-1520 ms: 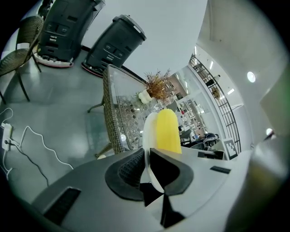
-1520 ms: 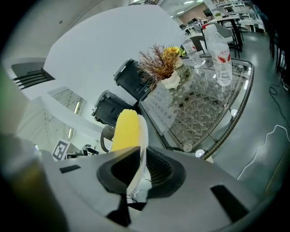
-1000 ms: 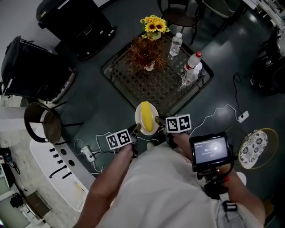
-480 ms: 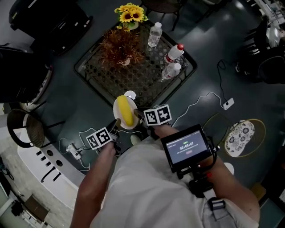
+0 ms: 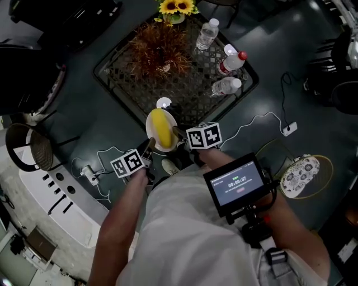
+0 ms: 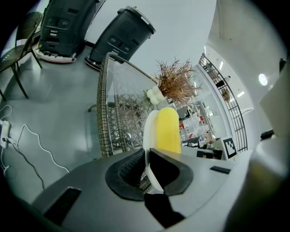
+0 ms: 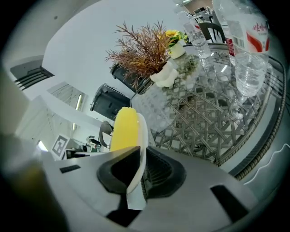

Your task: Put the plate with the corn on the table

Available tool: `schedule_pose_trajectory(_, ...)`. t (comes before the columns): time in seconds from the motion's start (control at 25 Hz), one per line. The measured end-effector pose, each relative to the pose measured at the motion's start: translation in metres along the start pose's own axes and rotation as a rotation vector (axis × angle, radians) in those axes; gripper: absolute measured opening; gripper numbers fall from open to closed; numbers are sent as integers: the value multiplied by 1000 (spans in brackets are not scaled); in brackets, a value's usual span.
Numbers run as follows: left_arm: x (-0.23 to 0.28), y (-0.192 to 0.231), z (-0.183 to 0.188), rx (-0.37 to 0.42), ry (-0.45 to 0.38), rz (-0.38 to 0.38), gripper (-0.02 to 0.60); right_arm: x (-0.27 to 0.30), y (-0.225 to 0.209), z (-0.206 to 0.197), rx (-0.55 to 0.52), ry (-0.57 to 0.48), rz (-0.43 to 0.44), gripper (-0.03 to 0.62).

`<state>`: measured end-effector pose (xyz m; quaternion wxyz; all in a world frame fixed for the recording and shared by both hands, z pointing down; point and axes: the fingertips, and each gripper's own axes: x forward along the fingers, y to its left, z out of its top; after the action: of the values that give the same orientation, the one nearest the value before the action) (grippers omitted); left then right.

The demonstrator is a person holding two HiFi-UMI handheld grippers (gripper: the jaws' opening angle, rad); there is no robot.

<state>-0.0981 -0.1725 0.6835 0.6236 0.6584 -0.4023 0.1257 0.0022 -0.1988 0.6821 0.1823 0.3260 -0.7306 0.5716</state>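
Note:
A white plate [image 5: 151, 131] carrying a yellow corn cob [image 5: 163, 128] hangs in the air at the near edge of the glass-topped wicker table [image 5: 184, 95]. My left gripper [image 5: 151, 147] is shut on the plate's left rim, my right gripper [image 5: 178, 133] is shut on its right rim. In the left gripper view the plate [image 6: 149, 131] stands edge-on between the jaws with the corn [image 6: 167, 130] beside it. In the right gripper view the plate [image 7: 141, 149] and corn [image 7: 124, 128] sit the same way, with the table [image 7: 204, 122] just beyond.
On the table stand a dried brown plant [image 5: 158, 46], a sunflower pot [image 5: 175, 8], and three water bottles [image 5: 226, 86], one lying down. A small white disc [image 5: 163, 103] sits near the table's front edge. Cables [image 5: 262, 124] and a power strip [image 5: 88, 175] lie on the floor, a wicker chair [image 5: 32, 145] at left.
The plate and both grippers have shifted slightly right in the head view. The table sits a little closer to the plate than one second ago.

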Motion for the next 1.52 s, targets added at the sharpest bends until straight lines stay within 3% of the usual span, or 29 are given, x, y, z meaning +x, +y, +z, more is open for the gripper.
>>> schedule_pose_trajectory(0.92, 26, 2, 18, -53, -79, 59, 40, 16, -23, 31, -84, 70, 27, 51)
schedule_pose_trajectory(1.52, 72, 23, 77, -17, -67, 113, 40, 60, -55, 85, -62, 21, 3, 51)
